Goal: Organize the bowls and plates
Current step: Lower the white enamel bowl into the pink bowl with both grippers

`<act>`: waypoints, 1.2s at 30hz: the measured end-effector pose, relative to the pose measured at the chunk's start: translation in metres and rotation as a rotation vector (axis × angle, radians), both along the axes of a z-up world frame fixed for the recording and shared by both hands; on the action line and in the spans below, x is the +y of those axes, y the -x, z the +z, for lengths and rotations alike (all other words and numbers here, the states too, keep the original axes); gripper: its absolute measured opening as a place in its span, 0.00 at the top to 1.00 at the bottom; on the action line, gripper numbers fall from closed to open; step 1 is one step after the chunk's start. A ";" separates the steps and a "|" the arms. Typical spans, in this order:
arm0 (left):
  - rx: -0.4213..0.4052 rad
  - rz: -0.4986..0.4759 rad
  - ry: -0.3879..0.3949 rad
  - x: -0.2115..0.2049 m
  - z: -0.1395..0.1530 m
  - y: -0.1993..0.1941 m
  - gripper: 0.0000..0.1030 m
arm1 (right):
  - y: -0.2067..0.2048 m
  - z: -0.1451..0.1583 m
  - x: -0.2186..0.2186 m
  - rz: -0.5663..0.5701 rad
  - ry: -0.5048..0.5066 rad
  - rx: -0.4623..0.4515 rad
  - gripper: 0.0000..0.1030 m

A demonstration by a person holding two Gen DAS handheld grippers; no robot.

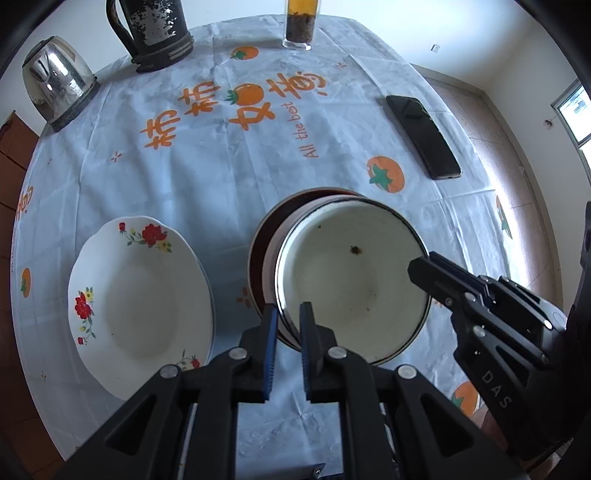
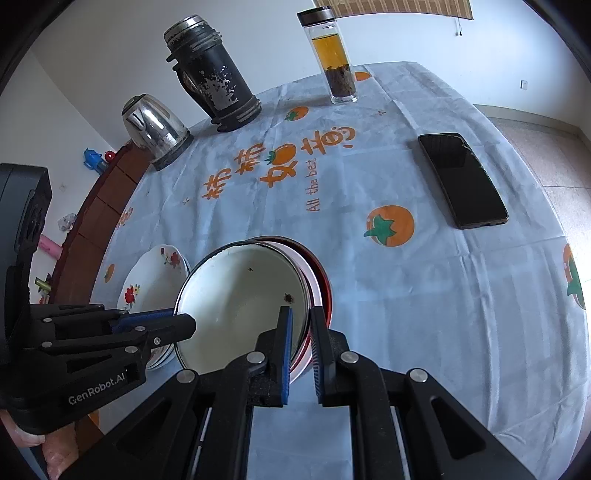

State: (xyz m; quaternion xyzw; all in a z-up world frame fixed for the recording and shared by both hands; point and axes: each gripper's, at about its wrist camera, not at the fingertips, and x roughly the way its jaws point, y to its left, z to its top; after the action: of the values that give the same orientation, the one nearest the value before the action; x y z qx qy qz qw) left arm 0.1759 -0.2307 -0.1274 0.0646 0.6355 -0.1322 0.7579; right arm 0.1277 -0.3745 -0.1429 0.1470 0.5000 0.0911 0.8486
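- Steel kettle: far left of the table, upright, lid on; contents hidden.
- Black flask: just right of the kettle, worn paint, handle to its left; contents hidden.
- Floral plate: white, deep, red flowers on the rim; lies at the near left on the tablecloth, nothing in it. In the right wrist view more white rims show under it, so it tops a small pile; how many I cannot tell.
- Left gripper: clenched on the near-left rim of the enamel bowl, one blue pad outside the wall, one inside.
- Enamel bowl: cream inside, dark rim, a few dark specks and chips, otherwise no contents. It sits tilted in a red bowl, whose rim shows on its left and far side; a white wall shows between the two.
- Glass bottle: far edge, centre; amber liquid above a dark layer of leaves.
- Right gripper: clamped on the bowl's right rim, blue pads on either side of the wall.
- Phone: black, screen dark, flat on the cloth to the far right, well apart from the bowls.
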 end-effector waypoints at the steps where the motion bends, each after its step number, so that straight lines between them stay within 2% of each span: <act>1: -0.002 0.000 0.001 0.000 0.000 0.000 0.92 | -0.001 -0.001 0.000 -0.001 -0.001 0.003 0.90; 21: -0.002 0.002 0.001 0.000 0.001 -0.003 0.92 | -0.004 0.004 -0.001 0.004 0.008 -0.013 0.90; 36: 0.013 0.002 0.005 0.002 -0.009 -0.006 0.92 | -0.002 0.004 0.004 0.002 0.017 -0.006 0.90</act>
State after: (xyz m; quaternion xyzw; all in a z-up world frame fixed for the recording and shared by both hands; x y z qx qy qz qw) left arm 0.1816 -0.2290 -0.1360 0.0614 0.6404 -0.1336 0.7539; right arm 0.1300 -0.3700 -0.1389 0.1389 0.4984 0.0882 0.8512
